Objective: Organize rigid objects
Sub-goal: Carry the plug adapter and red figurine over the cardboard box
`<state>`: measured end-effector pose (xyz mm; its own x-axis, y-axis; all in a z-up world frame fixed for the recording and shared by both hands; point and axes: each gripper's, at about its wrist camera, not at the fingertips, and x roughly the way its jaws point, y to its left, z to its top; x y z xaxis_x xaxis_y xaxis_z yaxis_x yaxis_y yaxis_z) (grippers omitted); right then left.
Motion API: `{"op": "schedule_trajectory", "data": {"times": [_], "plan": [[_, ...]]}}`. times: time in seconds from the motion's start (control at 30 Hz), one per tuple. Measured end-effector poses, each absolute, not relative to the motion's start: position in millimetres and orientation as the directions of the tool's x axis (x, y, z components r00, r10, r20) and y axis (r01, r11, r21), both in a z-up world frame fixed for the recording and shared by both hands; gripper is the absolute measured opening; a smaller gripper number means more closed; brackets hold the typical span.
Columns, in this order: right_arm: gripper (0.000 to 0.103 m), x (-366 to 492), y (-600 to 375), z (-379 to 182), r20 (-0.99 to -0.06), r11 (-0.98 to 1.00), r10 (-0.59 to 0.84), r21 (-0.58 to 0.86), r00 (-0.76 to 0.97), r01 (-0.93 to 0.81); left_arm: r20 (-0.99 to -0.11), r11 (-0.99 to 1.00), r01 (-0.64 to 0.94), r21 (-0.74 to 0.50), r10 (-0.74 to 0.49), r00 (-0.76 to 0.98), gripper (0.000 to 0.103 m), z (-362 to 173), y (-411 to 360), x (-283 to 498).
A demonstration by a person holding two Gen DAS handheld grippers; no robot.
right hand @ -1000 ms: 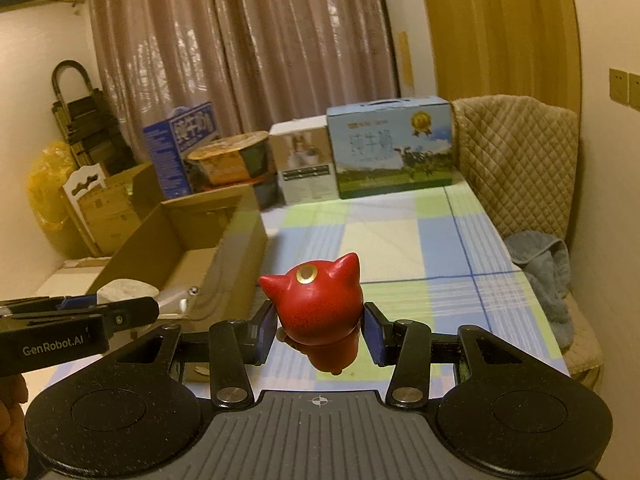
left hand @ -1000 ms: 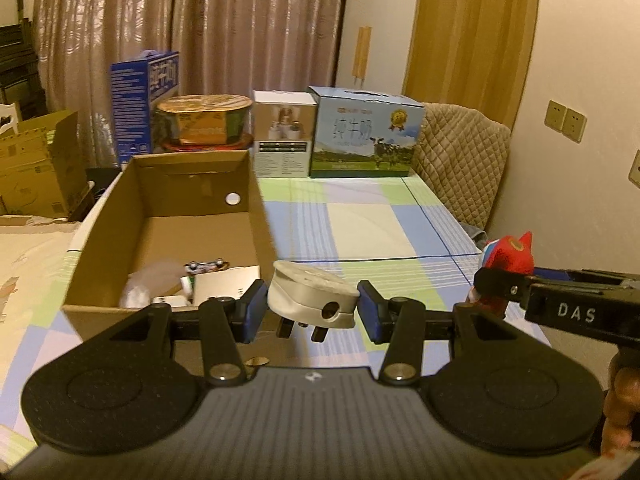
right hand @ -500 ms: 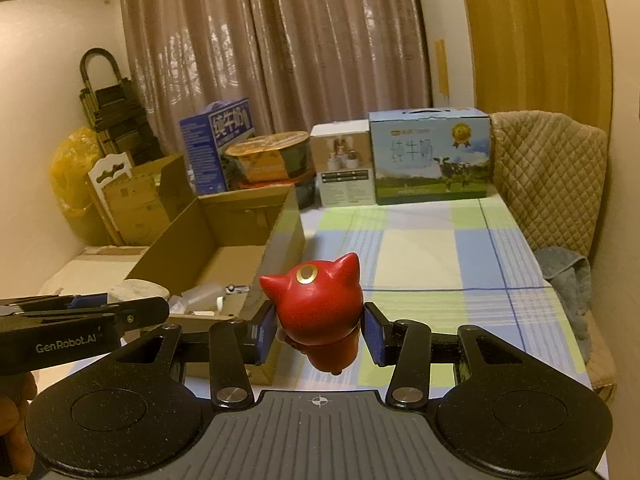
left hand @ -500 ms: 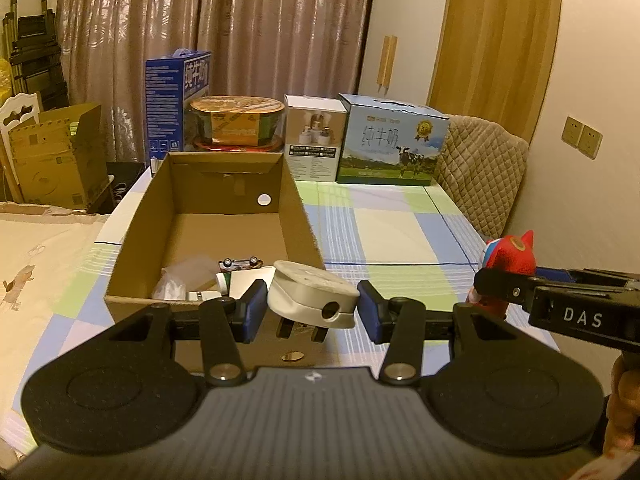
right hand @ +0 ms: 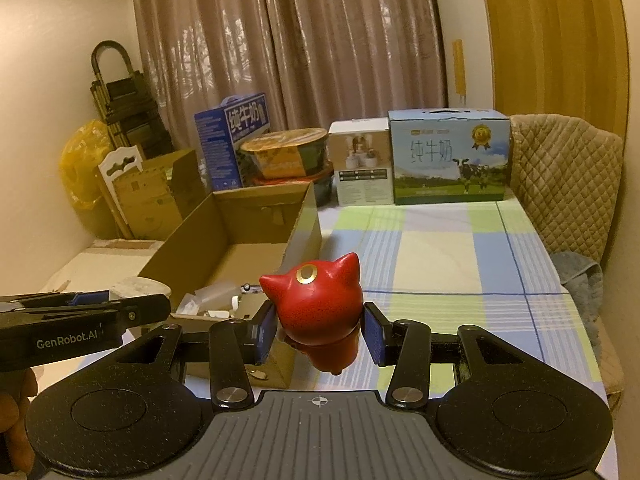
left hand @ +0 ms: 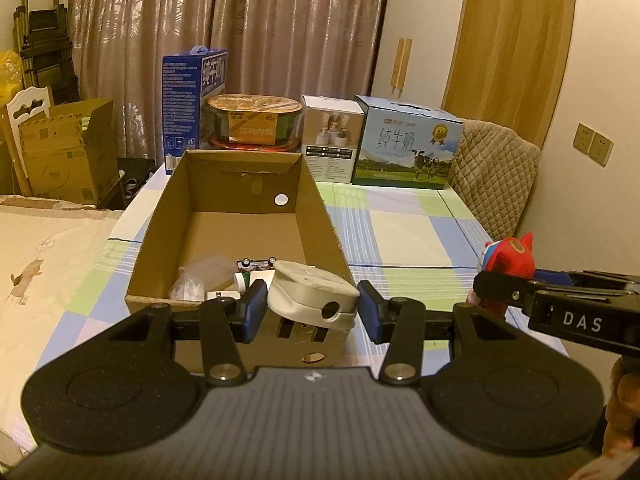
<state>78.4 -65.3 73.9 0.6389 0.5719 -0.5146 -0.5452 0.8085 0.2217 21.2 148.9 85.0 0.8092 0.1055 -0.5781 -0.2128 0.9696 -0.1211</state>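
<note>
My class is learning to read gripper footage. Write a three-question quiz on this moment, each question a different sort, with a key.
1. True or false: the left gripper holds the white plug adapter.
2. What does the right gripper hold? A) toy car B) red horned figurine C) milk carton
3. Fill in: loose items already lie in the open ____ box.

Key: 1 true. 2 B, the red horned figurine. 3 cardboard, the cardboard box.
</note>
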Motion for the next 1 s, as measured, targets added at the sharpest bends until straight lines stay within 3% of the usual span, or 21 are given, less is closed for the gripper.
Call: {"op": "schedule_trajectory", "data": {"times": [1.0], "plan": [[0.043, 106, 14, 64, -0.529, 0.748, 0.629, 0.212, 0.57, -0.629, -0.593, 0.949, -0.291, -0.124, 0.164, 0.788, 0.044, 76, 220, 44]]}}
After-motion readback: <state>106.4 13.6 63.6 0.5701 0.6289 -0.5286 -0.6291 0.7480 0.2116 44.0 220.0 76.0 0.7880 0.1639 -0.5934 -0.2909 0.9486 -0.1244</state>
